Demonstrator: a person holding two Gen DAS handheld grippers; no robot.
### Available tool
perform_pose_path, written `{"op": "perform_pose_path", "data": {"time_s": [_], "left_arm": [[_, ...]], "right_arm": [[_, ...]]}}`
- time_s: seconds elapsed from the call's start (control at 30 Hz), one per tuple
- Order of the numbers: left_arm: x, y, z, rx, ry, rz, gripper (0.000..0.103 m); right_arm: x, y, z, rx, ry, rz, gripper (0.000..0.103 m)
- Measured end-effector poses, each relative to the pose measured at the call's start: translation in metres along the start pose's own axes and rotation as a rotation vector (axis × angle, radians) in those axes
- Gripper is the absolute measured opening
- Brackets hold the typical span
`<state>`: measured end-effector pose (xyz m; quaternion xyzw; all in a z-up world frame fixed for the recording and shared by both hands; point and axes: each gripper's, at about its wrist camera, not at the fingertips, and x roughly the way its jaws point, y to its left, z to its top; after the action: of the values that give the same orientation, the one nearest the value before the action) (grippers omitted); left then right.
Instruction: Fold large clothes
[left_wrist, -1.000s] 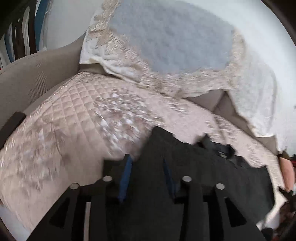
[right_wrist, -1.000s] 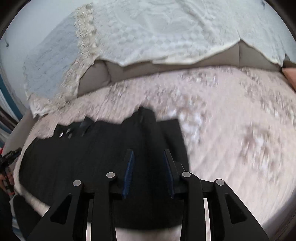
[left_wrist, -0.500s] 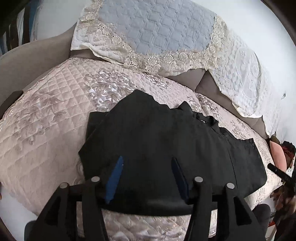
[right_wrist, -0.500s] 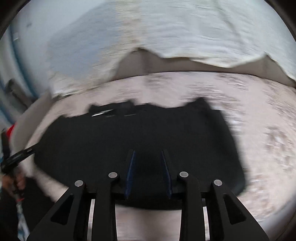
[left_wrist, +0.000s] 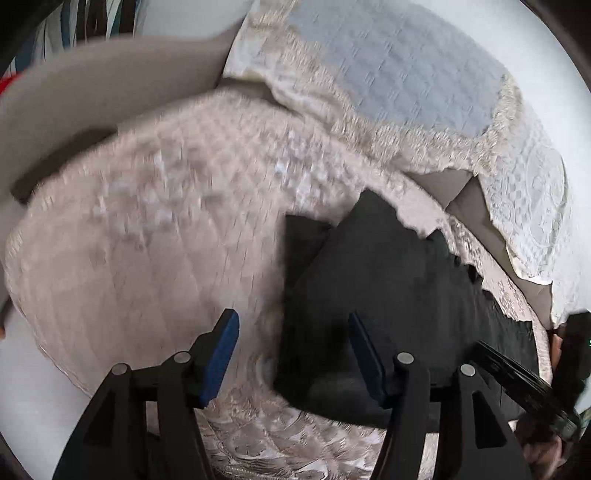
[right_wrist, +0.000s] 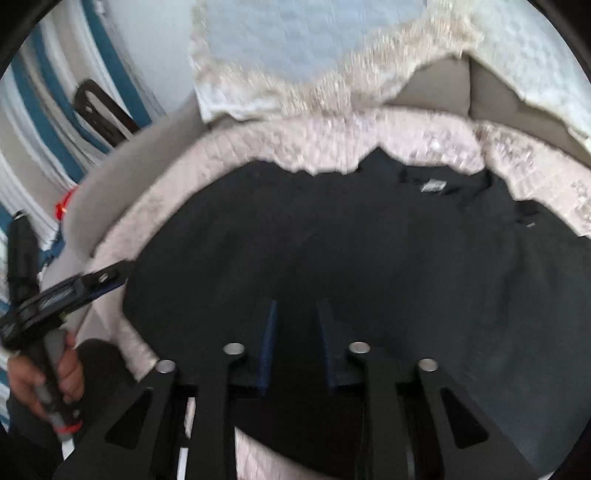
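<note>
The black garment (right_wrist: 351, 251) lies flat on the quilted sofa cover (left_wrist: 155, 229), filling the center of the right wrist view and spreading toward 4 o'clock in the left. The left gripper (left_wrist: 293, 350) is spread wide, gripping nothing, over the garment's left edge. The right gripper (right_wrist: 295, 332) hangs above the garment with 2 fingers narrowly parted, holding nothing.

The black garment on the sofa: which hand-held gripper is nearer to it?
Right. The right hand-held gripper sits over the middle of the black garment, fingers slightly apart. The left hand-held gripper is wide open at the garment's edge, half over the quilted cover.
</note>
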<state>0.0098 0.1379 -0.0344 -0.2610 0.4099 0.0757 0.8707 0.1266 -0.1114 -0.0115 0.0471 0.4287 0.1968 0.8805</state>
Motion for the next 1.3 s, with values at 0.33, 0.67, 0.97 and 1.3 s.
{"op": "perform_pose_path", "data": {"time_s": [0.33,0.67,0.97,1.3], "left_arm": [[0.007,0.009,-0.009,-0.092,0.037,-0.144,0.072],[0.004,0.0,-0.027,-0.133,0.074,-0.203,0.076],[0.017,0.002,-0.021,-0.239,0.061,-0.217,0.079],[0.014,-0.005,-0.001,-0.174,0.037,-0.224,0.017]], "right_arm": [[-0.003,0.008,-0.008,0.01,0.027,0.023,0.011],[0.001,0.014,-0.044,0.03,0.071,0.044,0.011],[0.007,0.006,-0.046,0.078,0.056,0.084,0.01],[0.006,-0.001,-0.052,0.094,0.04,0.111,0.01]]}}
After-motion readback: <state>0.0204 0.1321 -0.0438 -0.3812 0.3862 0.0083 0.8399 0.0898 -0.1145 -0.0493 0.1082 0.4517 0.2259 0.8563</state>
